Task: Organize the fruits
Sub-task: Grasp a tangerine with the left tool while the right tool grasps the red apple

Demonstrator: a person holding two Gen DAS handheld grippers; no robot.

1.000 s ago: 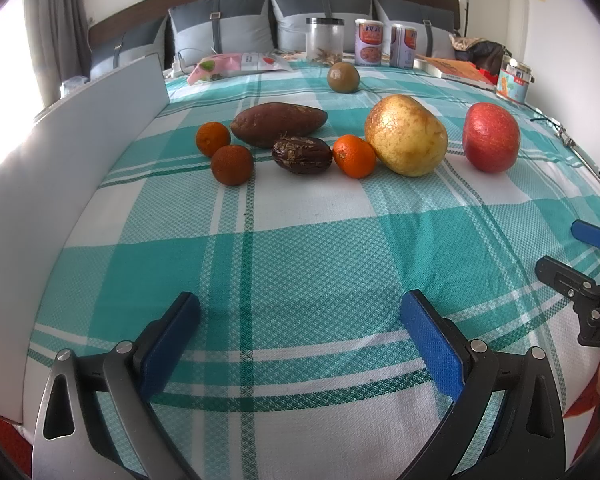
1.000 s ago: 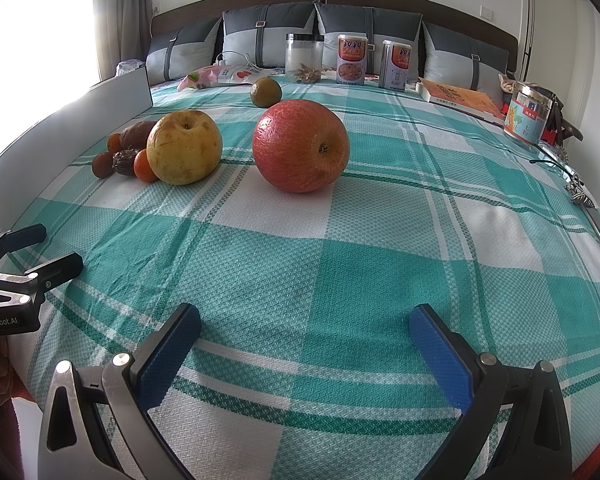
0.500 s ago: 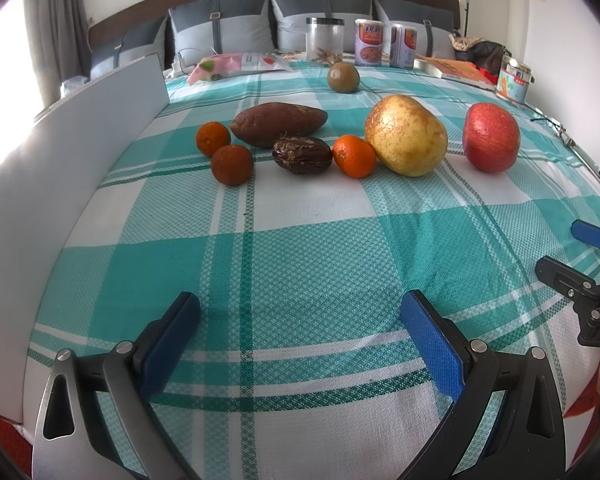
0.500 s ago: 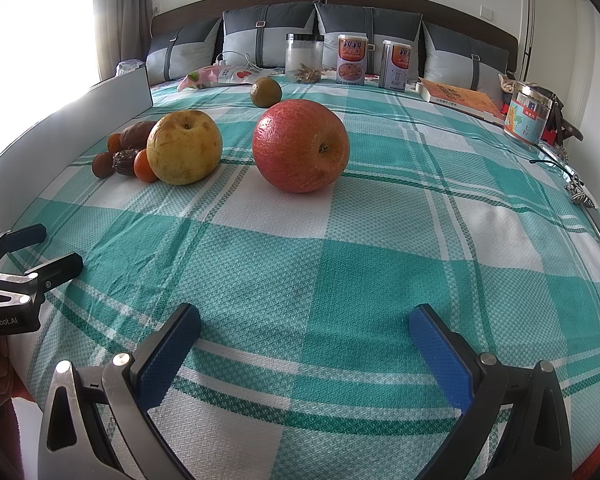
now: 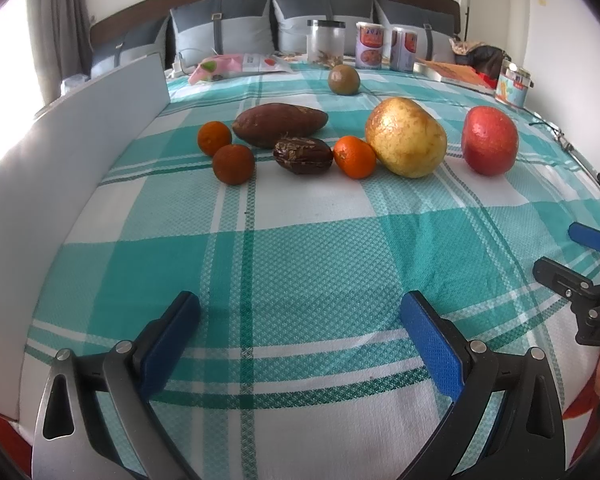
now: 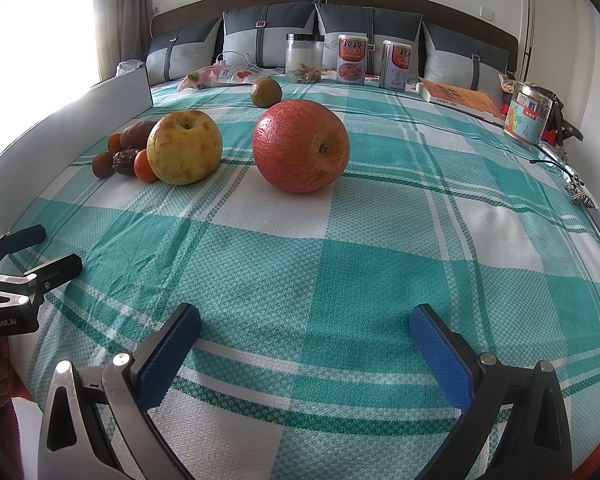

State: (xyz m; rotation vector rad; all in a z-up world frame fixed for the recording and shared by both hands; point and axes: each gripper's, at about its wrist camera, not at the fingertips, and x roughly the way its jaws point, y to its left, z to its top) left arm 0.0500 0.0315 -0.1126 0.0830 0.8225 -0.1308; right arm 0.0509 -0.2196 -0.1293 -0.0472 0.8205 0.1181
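Both grippers hover low over the near edge of a bed covered with a green and white checked cloth (image 5: 300,240), and both are released, with the blue fingers spread wide and nothing between them.

Ahead of the left gripper (image 5: 300,314), far to its left, a white board (image 5: 80,140) stands along the bed edge. Next to it, ahead and to the left of this gripper, two small oranges lie close together: the first orange (image 5: 214,138) is farther away and the darker orange (image 5: 233,163) is nearer. Behind them lies a sweet potato (image 5: 279,125), and a dark wrinkled fruit (image 5: 303,156) lies just in front of it. A third small orange (image 5: 355,157) lies straight ahead, touching the yellow pear-like fruit (image 5: 406,142), which is ahead and a little to the right. The red apple (image 5: 489,141) stands apart, farther to the right. A small green-brown fruit (image 5: 343,80) lies alone, far ahead, near the jar (image 5: 325,42) and two cans (image 5: 384,49) in front of the pillows.

At the right edge of this view, the right gripper (image 5: 572,254) is partly visible.

From the right gripper (image 6: 304,328), the left gripper (image 6: 40,248) appears at the left edge. The group of small fruits is ahead and to the left, the yellow fruit (image 6: 184,147) is nearer to the middle, and the red apple (image 6: 300,146) is almost straight ahead, well apart from the fingers.
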